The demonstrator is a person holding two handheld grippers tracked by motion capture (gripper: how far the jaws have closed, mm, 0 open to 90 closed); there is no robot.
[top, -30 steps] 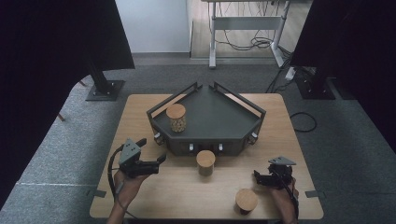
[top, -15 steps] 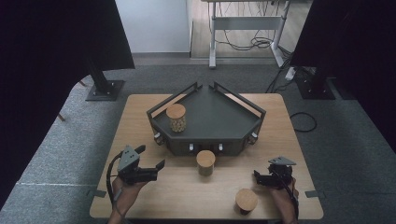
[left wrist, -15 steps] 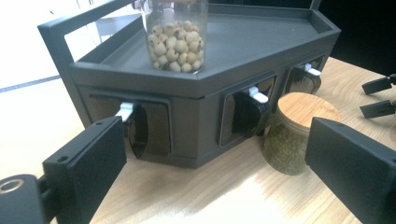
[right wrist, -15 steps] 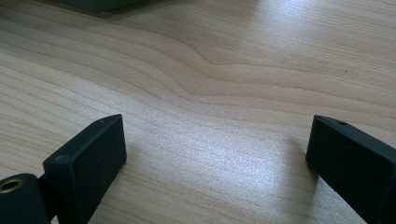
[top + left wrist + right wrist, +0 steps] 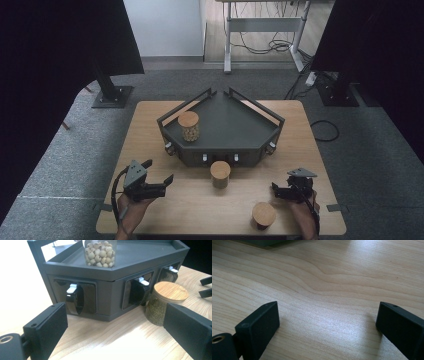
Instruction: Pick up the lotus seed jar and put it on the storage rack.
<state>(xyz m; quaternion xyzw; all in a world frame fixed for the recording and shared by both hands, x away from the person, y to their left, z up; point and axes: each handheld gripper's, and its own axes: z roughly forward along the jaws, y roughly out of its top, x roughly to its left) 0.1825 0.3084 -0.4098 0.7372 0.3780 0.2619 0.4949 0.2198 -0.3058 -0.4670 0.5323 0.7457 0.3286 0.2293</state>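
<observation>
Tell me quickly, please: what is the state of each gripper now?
Left gripper: open, holding nothing, jaws wide apart and facing the jar by the tray.
Right gripper: open, holding nothing, above the bare table.

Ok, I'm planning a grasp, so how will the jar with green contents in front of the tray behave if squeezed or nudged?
The jar looks like clear glass, so probably rigid, smooth and somewhat slippery. It appears nearly full, so likely fairly heavy for its size. Standing upright on the table, it would more likely slide than tip if pushed low.
</observation>
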